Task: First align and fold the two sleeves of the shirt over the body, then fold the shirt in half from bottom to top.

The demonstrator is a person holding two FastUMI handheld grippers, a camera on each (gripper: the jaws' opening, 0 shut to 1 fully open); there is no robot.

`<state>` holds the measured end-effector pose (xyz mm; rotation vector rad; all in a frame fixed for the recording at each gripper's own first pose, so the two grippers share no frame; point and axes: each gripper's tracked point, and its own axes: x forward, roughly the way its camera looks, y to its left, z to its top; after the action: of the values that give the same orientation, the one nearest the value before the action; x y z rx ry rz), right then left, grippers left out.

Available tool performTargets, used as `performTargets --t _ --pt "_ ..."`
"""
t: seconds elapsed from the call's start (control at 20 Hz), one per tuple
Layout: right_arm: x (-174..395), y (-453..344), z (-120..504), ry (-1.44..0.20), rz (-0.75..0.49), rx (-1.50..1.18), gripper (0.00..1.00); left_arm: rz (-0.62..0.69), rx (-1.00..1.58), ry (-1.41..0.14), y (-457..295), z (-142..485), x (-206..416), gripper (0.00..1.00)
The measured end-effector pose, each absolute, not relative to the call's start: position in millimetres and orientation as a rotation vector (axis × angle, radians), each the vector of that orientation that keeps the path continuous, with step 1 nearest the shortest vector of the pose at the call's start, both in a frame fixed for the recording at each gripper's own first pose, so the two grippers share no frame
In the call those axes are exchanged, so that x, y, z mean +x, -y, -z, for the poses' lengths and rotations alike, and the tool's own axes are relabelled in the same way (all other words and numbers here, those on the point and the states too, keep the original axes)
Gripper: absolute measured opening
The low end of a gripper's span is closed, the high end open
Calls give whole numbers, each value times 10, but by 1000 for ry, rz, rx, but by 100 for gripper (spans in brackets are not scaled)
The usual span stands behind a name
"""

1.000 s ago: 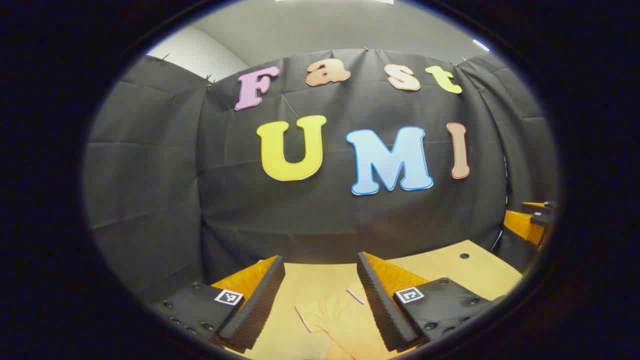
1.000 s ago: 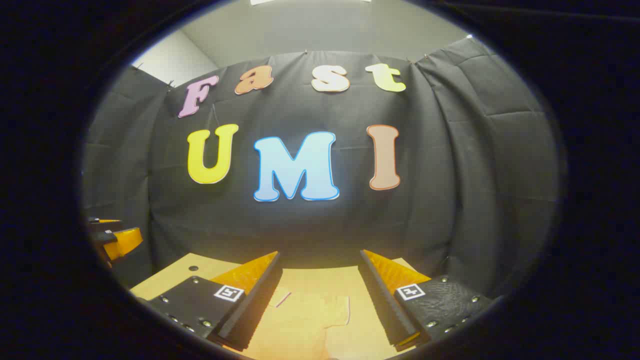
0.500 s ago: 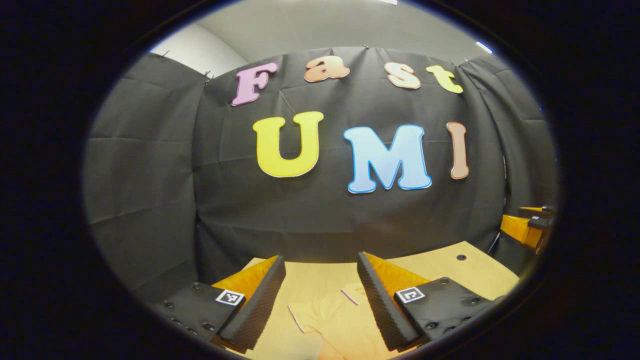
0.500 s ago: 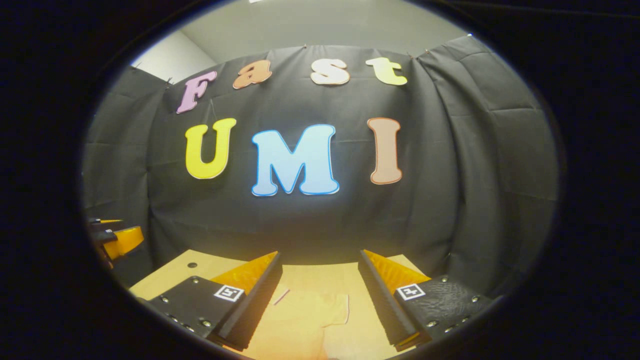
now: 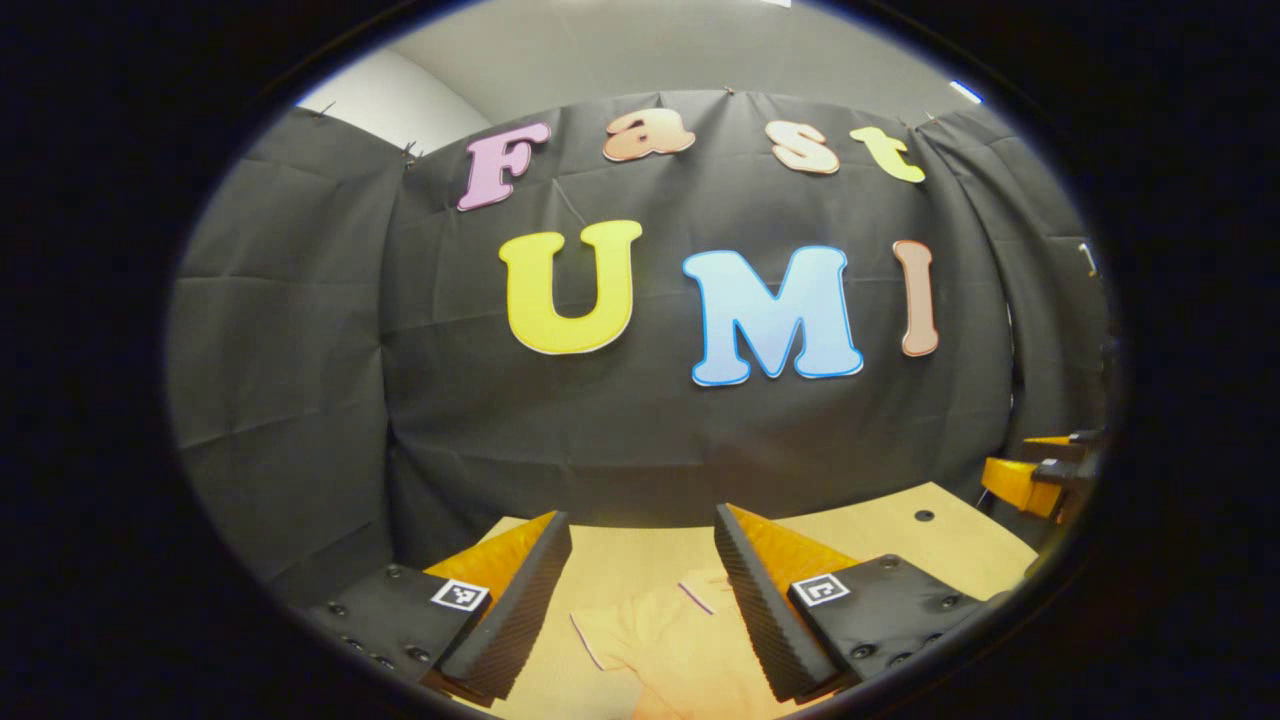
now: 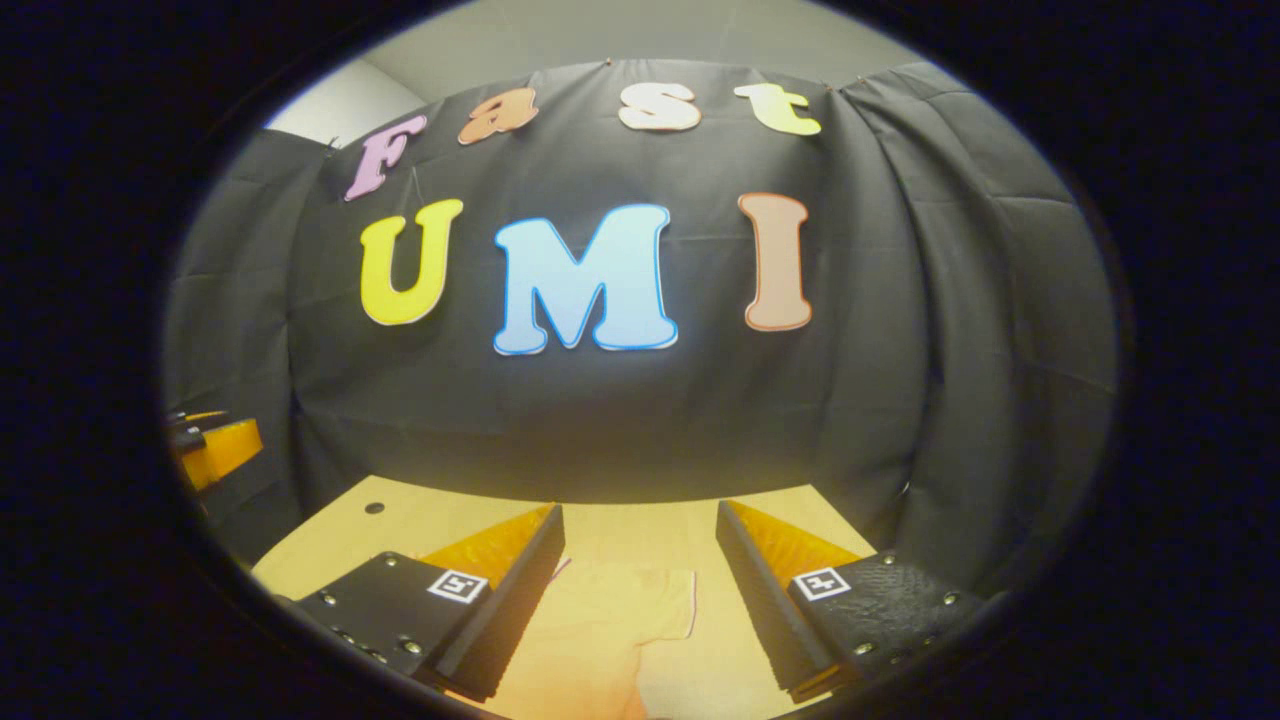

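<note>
The shirt [image 5: 665,645] lies flat on the table [image 5: 935,545], between the table's middle and its near edge. It is a light colour, much like the table, with a thin dark line along its edges. In the left gripper view the left gripper [image 5: 640,610] hangs above the shirt with its fingers wide apart, holding nothing. In the right gripper view the right gripper [image 6: 640,610] hangs above the shirt [image 6: 610,630] too, wide apart and holding nothing. Black cloth [image 5: 300,380] stands behind the table's far edge.
</note>
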<state>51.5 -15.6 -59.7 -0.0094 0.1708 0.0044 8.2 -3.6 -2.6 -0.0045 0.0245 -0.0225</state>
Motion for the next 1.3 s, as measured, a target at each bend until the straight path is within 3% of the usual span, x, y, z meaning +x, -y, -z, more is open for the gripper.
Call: performTargets --t 0.85,1.3 --pt "1395 392 2458 -577 -28 -56 96 -79 29 -78 -271 96 44 96" --pt "1598 534 3206 -727 28 -48 96 -134 43 -116 -500 191 -16 96"
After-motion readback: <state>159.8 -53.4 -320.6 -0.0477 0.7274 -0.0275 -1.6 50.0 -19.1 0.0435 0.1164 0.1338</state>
